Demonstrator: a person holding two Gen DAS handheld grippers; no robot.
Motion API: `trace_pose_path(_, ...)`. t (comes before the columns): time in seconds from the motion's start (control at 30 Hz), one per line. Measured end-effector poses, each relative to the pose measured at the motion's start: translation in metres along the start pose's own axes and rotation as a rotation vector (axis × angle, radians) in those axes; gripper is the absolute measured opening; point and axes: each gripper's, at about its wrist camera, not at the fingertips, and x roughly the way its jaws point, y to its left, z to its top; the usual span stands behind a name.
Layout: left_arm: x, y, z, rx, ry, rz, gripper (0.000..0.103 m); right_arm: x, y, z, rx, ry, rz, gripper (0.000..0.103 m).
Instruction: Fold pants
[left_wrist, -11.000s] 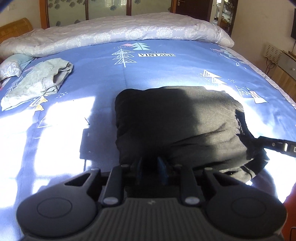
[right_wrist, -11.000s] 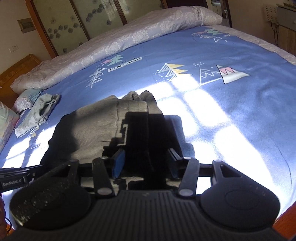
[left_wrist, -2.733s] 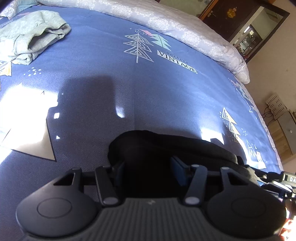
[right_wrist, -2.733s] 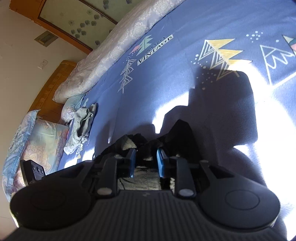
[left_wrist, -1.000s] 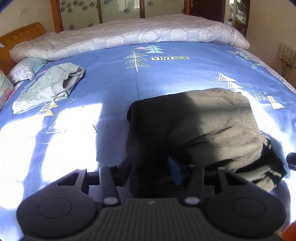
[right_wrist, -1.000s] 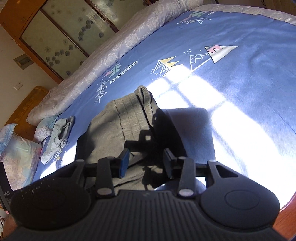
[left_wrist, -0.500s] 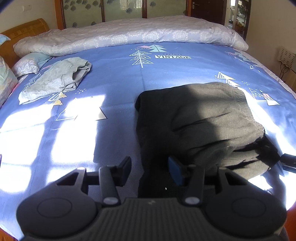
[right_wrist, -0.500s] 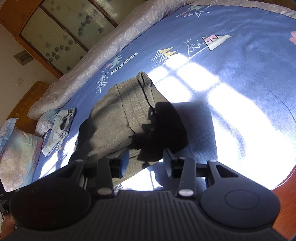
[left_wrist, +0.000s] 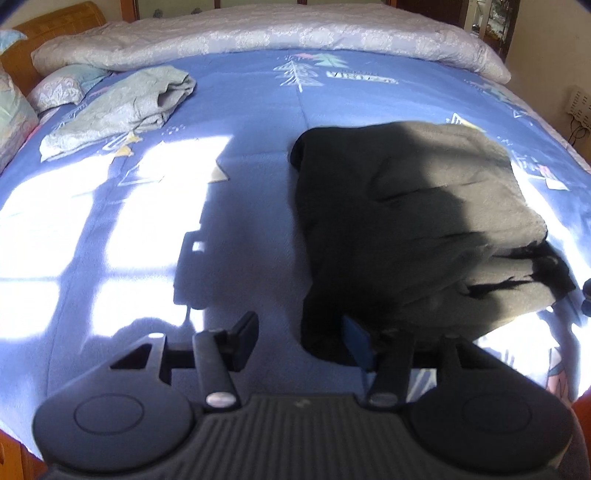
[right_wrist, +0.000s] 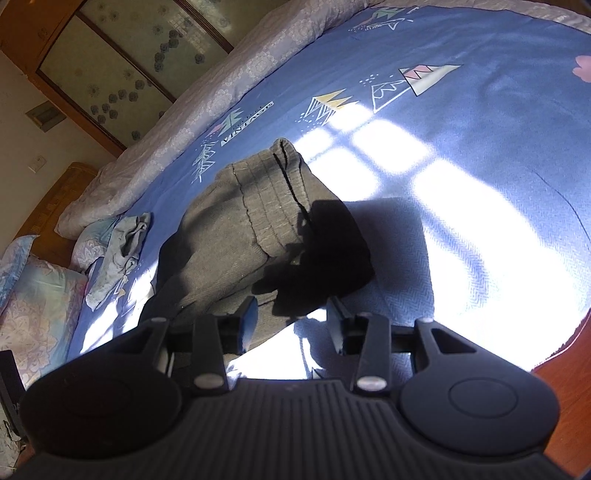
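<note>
Left wrist: pants (left_wrist: 424, 221) folded, dark bundle; both tongs (left_wrist: 299, 338) (right_wrist: 291, 325) spread, empty.

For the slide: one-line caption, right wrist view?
Open right gripper above folded grey pants on sunlit blue bedspread.

The left hand-held gripper (left_wrist: 301, 341) is held low over the folded dark grey pants (left_wrist: 417, 229), at their near edge, jaws spread and empty. The right hand-held gripper (right_wrist: 291, 325) also gapes empty at the pants' near end.
</note>
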Motion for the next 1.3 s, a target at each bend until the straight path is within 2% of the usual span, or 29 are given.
trace_pose_path(0.07, 0.004, 0.011, -0.006, -0.053, 0.024, -0.02, 0.052, 0.0, 0.0, 0.0, -0.004, 0.005, 0.002, 0.045)
trace_pose_path(0.13, -0.004, 0.02, -0.011, -0.078, 0.006, -0.053, 0.052, -0.001, 0.0, 0.001, -0.008, 0.004, 0.008, 0.045)
trace_pose_path(0.2, -0.014, 0.028, -0.018, -0.083, -0.024, -0.084, 0.053, -0.004, -0.001, 0.002, -0.009, -0.006, 0.011, 0.045)
trace_pose_path(0.33, -0.018, 0.048, -0.041, -0.085, -0.018, -0.081, 0.054, -0.005, -0.006, 0.004, 0.02, -0.016, 0.005, 0.045)
trace_pose_path(0.4, -0.021, 0.055, -0.056, -0.072, -0.068, -0.089, 0.054, -0.003, -0.011, 0.005, 0.04, -0.014, -0.008, 0.046)
trace_pose_path(0.6, -0.026, 0.039, -0.072, 0.014, -0.105, -0.015, 0.057, 0.013, -0.029, 0.003, 0.066, 0.019, -0.107, 0.05)
trace_pose_path(0.77, -0.027, 0.032, -0.076, 0.022, -0.112, 0.012, 0.06, 0.013, -0.032, 0.0, 0.068, 0.017, -0.097, 0.05)
trace_pose_path(0.87, -0.028, 0.028, -0.082, 0.043, -0.103, 0.026, 0.062, 0.013, -0.032, -0.001, 0.066, 0.016, -0.097, 0.052)
trace_pose_path(0.97, -0.027, 0.025, -0.089, 0.059, -0.074, 0.033, 0.068, 0.013, -0.03, -0.001, 0.062, 0.013, -0.097, 0.054)
trace_pose_path(1.17, -0.028, 0.028, -0.095, 0.05, -0.048, 0.031, 0.069, 0.014, -0.028, -0.002, 0.034, 0.003, -0.108, 0.055)
trace_pose_path(1.3, -0.019, 0.039, -0.098, -0.021, 0.038, -0.011, 0.069, 0.014, -0.029, -0.002, 0.041, 0.0, -0.101, 0.056)
